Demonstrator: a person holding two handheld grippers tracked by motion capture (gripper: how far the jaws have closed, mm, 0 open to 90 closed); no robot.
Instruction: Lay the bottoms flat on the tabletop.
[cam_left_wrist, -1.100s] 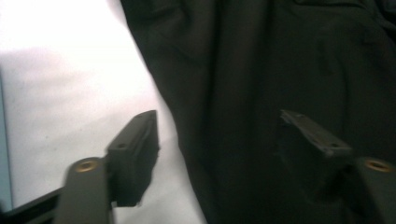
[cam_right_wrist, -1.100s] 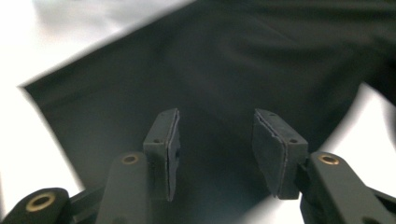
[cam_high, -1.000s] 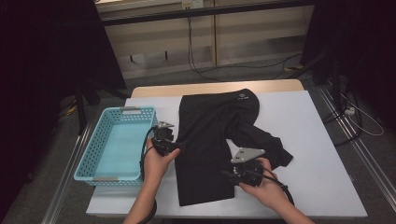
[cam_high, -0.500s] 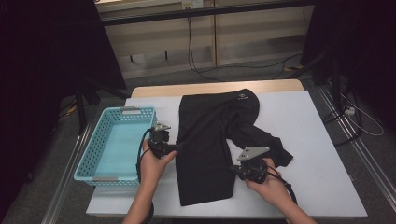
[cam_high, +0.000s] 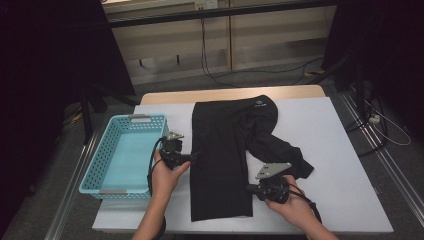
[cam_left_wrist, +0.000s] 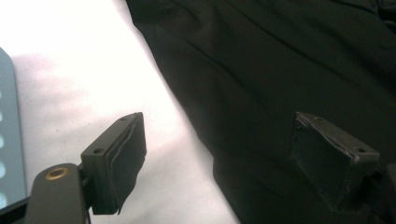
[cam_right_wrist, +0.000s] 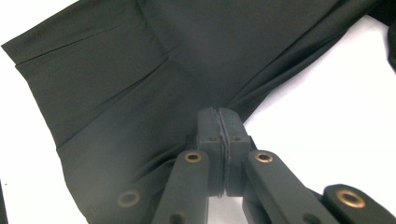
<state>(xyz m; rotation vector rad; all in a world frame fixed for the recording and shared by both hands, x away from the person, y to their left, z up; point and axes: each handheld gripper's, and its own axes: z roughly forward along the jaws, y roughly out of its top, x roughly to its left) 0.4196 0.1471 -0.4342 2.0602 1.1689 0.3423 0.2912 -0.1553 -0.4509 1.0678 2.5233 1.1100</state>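
Desk (cam_high: 345, 165) had a white top w/ a tan wood strip along its far edge. At the near edge, 2 hands came in, each w/ a gripper. Right gripper (cam_high: 256, 189) sat at the right edge of the black garment (cam_high: 220, 165) near the desk's near edge; its jaws had just been closing and were pressed together, w/ the garment's edge right at the tips, but whether cloth was pinched couldn't be told. Left gripper (cam_high: 192, 157) sat at the garment's left edge, jaws wide apart, 1 over white desk, 1 over black cloth, nothing gripped. Garment lay mid-desk, running from near edge to far edge, w/ 1 part trailing toward the right. Blue basket (cam_high: 95, 170) lay at the desk's left edge, nothing seen in it. Beyond: grey floor, cables, pale wall panels, dark curtains at both sides.
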